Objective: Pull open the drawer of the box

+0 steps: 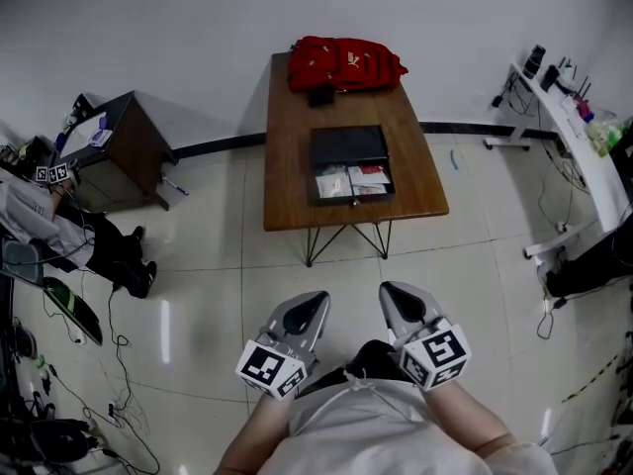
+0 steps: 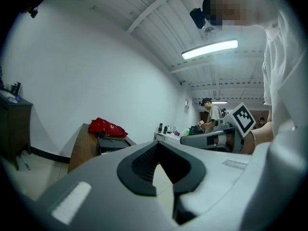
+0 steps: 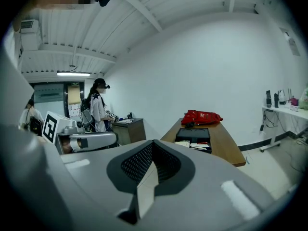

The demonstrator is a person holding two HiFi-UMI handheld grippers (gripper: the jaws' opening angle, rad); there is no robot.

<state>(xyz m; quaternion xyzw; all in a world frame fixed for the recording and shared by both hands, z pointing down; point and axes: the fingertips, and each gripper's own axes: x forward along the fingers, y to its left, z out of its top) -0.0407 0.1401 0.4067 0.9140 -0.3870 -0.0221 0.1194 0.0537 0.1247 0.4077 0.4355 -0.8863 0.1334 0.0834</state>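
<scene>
A black box point(image 1: 348, 146) sits on the brown wooden table point(image 1: 287, 166) by the far wall. Its drawer point(image 1: 353, 182) stands pulled out toward me, with papers and small items showing inside. The box point(image 3: 193, 134) also shows in the right gripper view, and more faintly as the box point(image 2: 113, 143) in the left gripper view. My left gripper point(image 1: 315, 300) and right gripper point(image 1: 389, 293) hang side by side close to my body, well short of the table. Both are shut and hold nothing. The left gripper point(image 2: 158, 143) and right gripper point(image 3: 153, 142) point toward the table.
A red bag point(image 1: 345, 62) lies at the table's far end behind the box. A dark cabinet point(image 1: 124, 146) stands at the left and a white desk point(image 1: 574, 127) at the right. Cables and clutter point(image 1: 69, 305) lie on the tiled floor at the left. A person point(image 3: 98, 109) stands in the background.
</scene>
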